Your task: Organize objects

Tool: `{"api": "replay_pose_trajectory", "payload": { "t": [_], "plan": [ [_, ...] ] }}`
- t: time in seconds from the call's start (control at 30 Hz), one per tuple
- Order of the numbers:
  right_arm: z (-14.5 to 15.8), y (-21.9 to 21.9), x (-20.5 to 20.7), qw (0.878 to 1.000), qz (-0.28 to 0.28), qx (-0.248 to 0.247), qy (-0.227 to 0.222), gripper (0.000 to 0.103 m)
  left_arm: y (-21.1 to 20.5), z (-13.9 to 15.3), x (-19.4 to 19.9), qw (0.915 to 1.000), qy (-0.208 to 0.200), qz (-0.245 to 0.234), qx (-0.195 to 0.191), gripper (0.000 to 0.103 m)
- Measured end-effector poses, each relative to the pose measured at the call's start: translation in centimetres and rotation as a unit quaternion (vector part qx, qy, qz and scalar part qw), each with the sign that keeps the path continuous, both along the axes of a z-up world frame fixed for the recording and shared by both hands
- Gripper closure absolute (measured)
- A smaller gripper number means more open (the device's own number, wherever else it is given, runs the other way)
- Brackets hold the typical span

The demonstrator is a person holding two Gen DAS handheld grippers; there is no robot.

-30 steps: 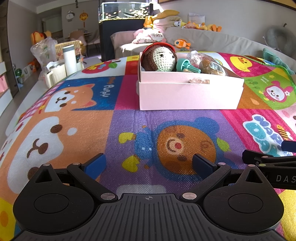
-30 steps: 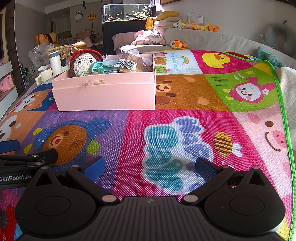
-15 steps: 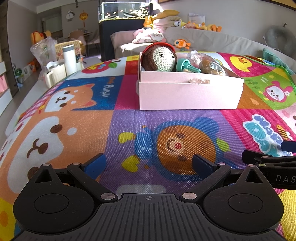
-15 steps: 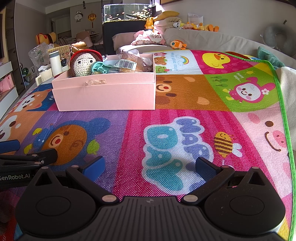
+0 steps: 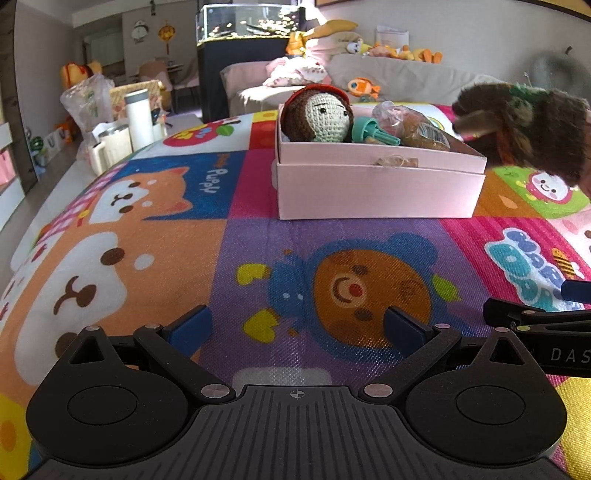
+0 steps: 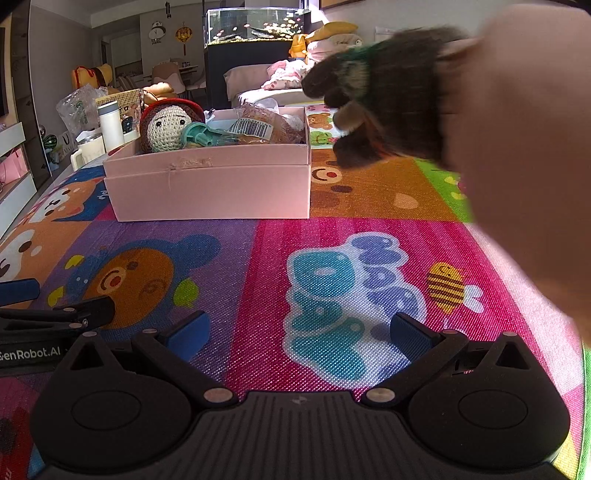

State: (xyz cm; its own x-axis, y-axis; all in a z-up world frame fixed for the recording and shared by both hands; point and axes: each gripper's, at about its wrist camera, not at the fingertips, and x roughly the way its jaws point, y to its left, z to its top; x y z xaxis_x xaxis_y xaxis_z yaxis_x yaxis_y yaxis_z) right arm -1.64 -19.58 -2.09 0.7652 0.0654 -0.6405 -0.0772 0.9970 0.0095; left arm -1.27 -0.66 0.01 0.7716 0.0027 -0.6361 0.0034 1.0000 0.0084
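Observation:
A pink box (image 5: 376, 192) stands on the cartoon play mat (image 5: 147, 240); it also shows in the right wrist view (image 6: 210, 192). It holds a crocheted doll head (image 5: 317, 118), a teal toy (image 5: 373, 134) and a plastic-wrapped packet (image 5: 413, 129). A bare hand (image 6: 517, 166) holds a dark brown furry plush toy (image 6: 384, 92) in the air to the right of the box; the toy also shows in the left wrist view (image 5: 524, 122). My left gripper (image 5: 295, 325) is open and empty, low over the mat. My right gripper (image 6: 299, 332) is open and empty beside it.
A white thermos (image 5: 139, 118) and white cups (image 5: 110, 144) stand past the mat's left edge. A sofa with plush toys (image 5: 369, 48) and a fish tank (image 5: 251, 26) lie behind the box.
A hand with the brown plush toy has come into view from the right, near the box. Both grippers have stayed still and open.

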Motion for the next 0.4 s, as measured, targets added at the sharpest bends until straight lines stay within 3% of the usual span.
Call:
{"api": "replay_pose_trajectory", "payload": {
  "t": [0.4],
  "plan": [
    [0.03, 0.04, -0.05, 1.000, 0.000, 0.001, 0.000, 0.000, 0.05, -0.02, 0.02, 1.0000, 0.000, 0.002, -0.001, 0.001]
  ]
}}
